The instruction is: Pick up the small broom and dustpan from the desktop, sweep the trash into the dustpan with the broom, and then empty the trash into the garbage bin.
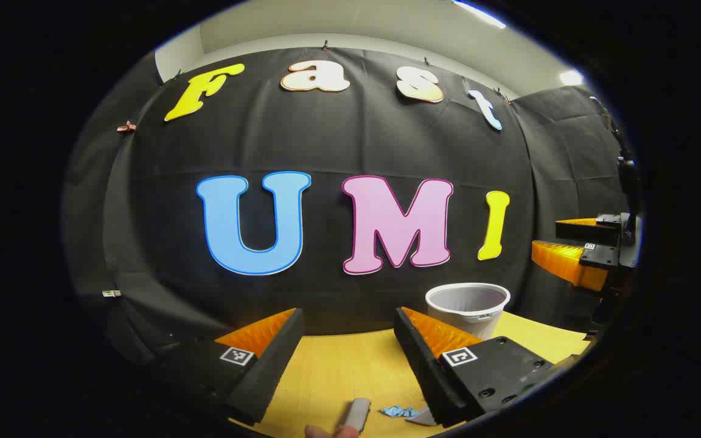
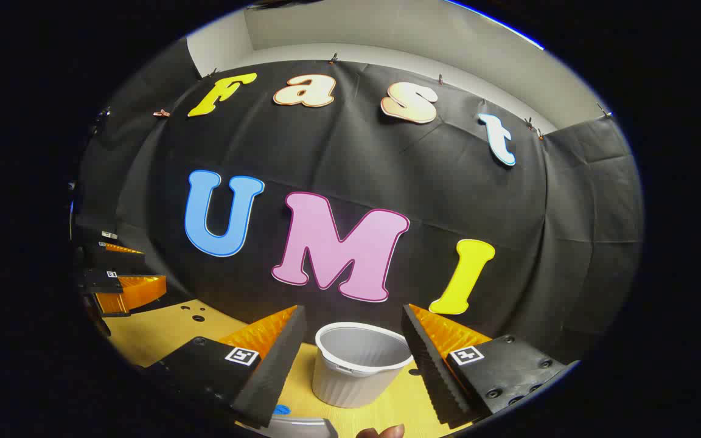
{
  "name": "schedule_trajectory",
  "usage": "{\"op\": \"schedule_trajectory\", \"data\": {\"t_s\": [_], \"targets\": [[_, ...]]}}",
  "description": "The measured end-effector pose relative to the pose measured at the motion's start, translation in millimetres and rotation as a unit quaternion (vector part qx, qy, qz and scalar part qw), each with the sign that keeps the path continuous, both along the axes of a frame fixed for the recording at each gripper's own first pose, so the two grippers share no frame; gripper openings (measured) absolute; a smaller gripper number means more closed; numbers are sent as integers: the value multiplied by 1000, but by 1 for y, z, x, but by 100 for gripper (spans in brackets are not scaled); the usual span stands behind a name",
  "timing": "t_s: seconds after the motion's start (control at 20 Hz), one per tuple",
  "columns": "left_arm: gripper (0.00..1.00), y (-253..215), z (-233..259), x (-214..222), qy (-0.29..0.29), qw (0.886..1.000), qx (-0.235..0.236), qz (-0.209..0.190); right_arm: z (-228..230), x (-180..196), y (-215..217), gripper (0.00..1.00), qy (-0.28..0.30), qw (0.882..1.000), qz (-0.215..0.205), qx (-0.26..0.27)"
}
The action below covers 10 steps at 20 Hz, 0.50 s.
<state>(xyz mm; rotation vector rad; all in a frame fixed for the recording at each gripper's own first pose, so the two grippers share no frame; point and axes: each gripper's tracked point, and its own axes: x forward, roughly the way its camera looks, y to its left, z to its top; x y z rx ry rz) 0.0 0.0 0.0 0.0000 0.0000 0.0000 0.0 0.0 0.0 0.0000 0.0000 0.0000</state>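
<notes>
With both grippers held up off the desk (image 1: 338,371), neither grips anything. Left gripper (image 1: 347,359): fingers spread wide, nothing between them but bare yellow desk. Bin (image 1: 468,309), a white ribbed tub, sits at roughly 1 o'clock from that gripper in the left gripper view, near the back edge of the desk against the black cloth wall (image 1: 338,158), mouth up, inside looks empty from here. At 6 o'clock in the same view, down at the bottom edge: a grey bar-shaped piece (image 1: 358,413), likely a handle of the broom or dustpan, cannot tell which. Just to its right lies a crumpled blue scrap (image 1: 396,412), the trash, flat on the desk and apart from the grey piece. A fingertip (image 1: 332,432) shows at the very bottom. Right gripper (image 2: 353,359): fingers likewise wide apart, bin (image 2: 359,371) at 12 o'clock dead centre between them but beyond the tips, no contact. Bottom of the right gripper view, about 7 o'clock: a curved grey rim (image 2: 302,426) with a blue bit (image 2: 282,410) just above it; too cropped to identify. Right gripper also shows at 3 o'clock in the left gripper view (image 1: 575,246), raised above the desk, fingers parted.
</notes>
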Motion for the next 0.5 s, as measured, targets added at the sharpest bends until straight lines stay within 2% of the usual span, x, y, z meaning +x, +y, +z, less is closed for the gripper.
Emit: {"op": "schedule_trajectory", "data": {"t_s": [0.35,0.4,0.5], "targets": [[96,2,-6,-3,5,1000,10,-7,-5,-6,5,93,10,1000,5,-2],[96,3,-7,-3,6,1000,12,-7,-8,-7,9,97,15,1000,11,-1],[96,5,-10,-4,7,1000,12,-8,-15,-11,14,97,26,999,24,0]]}}
